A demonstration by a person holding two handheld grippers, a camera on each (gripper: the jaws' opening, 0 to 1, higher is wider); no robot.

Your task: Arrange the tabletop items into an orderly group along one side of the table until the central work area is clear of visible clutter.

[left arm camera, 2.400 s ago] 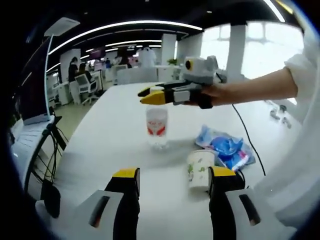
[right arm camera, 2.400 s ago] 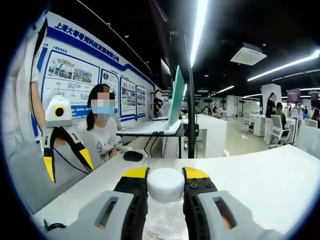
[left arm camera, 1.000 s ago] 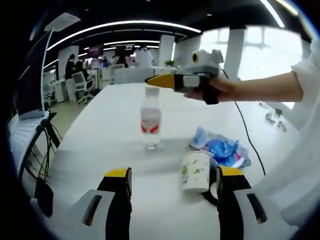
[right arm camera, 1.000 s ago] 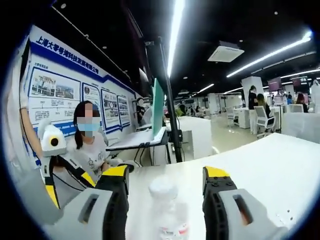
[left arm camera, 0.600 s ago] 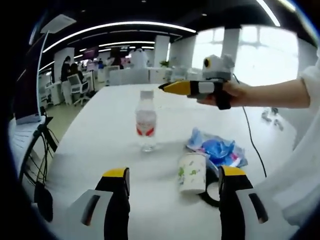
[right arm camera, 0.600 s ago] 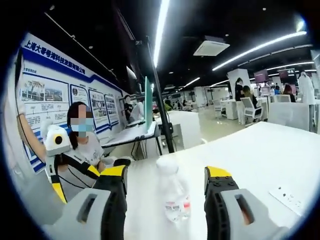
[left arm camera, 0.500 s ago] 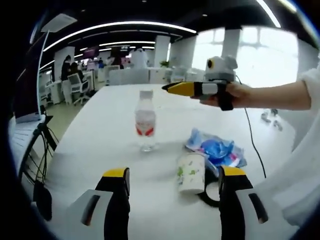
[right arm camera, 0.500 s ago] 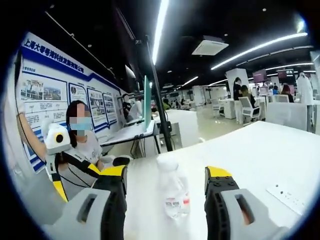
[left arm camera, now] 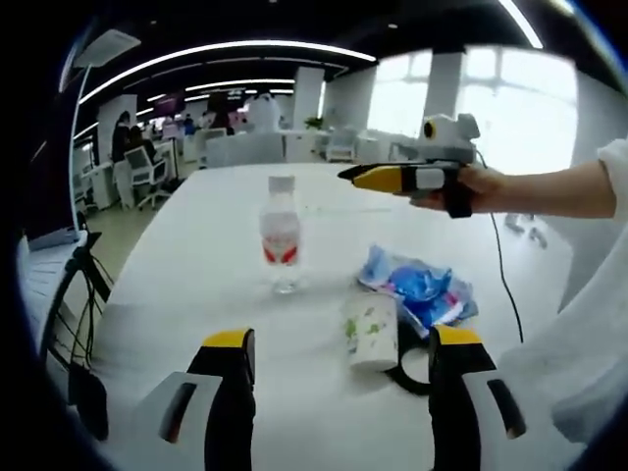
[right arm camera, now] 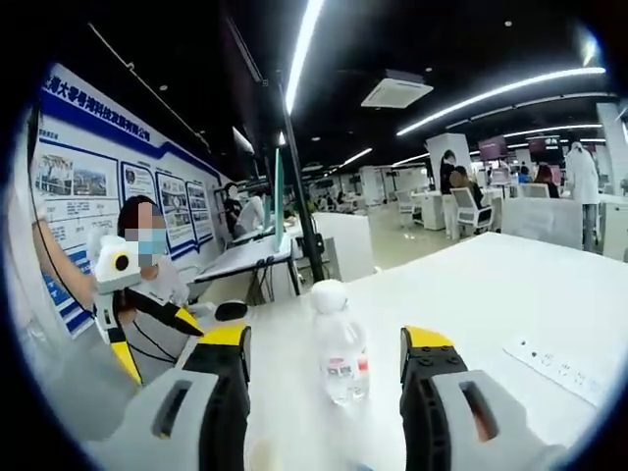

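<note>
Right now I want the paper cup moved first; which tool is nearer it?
Left. The left tool sits just before the cup; the right tool hovers beyond it.

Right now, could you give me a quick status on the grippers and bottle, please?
Both grippers open, empty. Bottle upright on table, free. Cup and blue wrapper beside it.

A white table (left arm camera: 196,255) carries a water bottle (left arm camera: 281,238) standing upright toward its middle — a paper cup (left arm camera: 371,332), a blue crumpled bag (left arm camera: 420,287) and a dark tape roll (left arm camera: 417,368) cluster together nearer one edge.
</note>
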